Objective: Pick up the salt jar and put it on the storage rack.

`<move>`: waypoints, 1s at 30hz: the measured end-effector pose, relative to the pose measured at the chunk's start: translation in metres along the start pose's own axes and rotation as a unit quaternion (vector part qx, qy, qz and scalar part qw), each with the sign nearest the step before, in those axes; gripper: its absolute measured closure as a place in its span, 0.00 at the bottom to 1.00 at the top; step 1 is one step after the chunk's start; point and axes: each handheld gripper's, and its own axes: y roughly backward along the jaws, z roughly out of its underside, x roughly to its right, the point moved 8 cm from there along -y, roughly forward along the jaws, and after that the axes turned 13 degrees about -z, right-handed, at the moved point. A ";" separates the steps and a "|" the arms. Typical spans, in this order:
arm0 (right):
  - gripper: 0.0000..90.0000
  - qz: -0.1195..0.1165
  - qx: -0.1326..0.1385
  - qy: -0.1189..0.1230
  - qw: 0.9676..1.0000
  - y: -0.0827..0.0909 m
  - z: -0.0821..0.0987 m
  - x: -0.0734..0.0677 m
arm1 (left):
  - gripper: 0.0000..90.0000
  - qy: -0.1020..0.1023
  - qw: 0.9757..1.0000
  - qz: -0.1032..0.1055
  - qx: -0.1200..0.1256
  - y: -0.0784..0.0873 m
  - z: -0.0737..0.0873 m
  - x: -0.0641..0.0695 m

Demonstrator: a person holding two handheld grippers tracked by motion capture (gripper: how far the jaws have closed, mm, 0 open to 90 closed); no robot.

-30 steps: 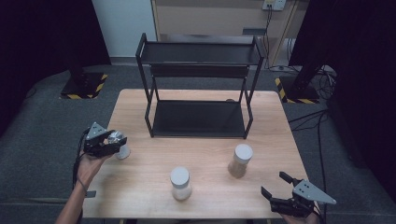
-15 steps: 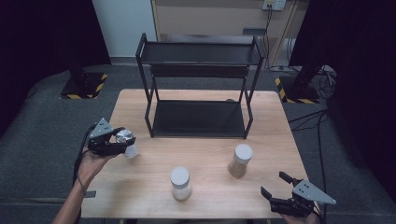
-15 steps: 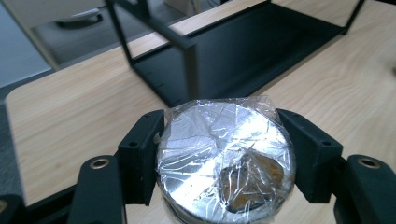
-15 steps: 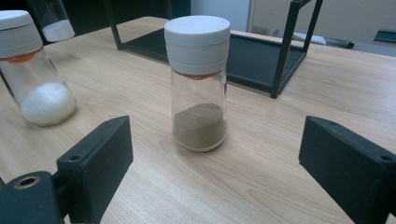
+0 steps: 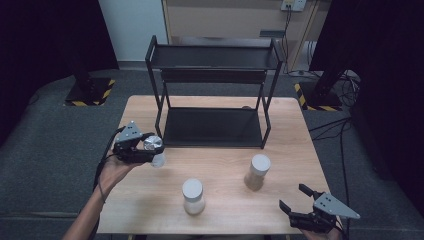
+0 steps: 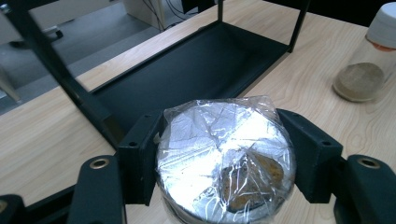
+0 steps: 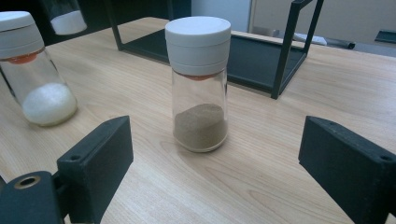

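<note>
Where the high view looks down, the left gripper [image 5: 145,150] is clamped on a foil-capped jar [image 5: 156,150] held above the table [image 5: 150,210] left of the rack [image 5: 212,80]; jar body mostly hidden. Right gripper [image 5: 296,201] gapes empty. Left gripper view: crinkled foil [image 6: 224,158] under plastic wrap, jar bottom cut off. Right gripper view: jaws wide, brown-powder jar [image 7: 200,84] ahead

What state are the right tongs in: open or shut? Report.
Open: the right tongs stand wide apart, empty, with the brown-powder jar standing beyond them.
</note>
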 end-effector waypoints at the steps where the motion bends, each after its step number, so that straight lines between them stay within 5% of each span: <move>1: 0.11 0.000 0.000 0.000 1.000 0.000 0.000 0.000 | 0.38 0.000 1.000 0.002 -0.001 -0.003 -0.003 0.001; 12: 0.11 -0.003 0.001 0.000 1.000 0.000 0.000 0.000 | 0.38 0.009 1.000 0.006 0.004 -0.037 -0.030 0.016; 20: 0.11 -0.004 0.003 -0.001 1.000 0.001 0.000 0.001 | 0.38 0.031 0.999 -0.023 -0.004 -0.065 -0.046 0.017; 25: 0.11 -0.005 0.004 -0.002 1.000 0.001 0.001 0.001 | 0.38 0.061 0.998 -0.033 -0.007 -0.080 -0.053 0.014; 30: 0.11 -0.007 0.005 -0.002 1.000 0.001 0.001 0.001 | 0.38 0.065 0.996 -0.061 -0.015 -0.096 -0.063 0.015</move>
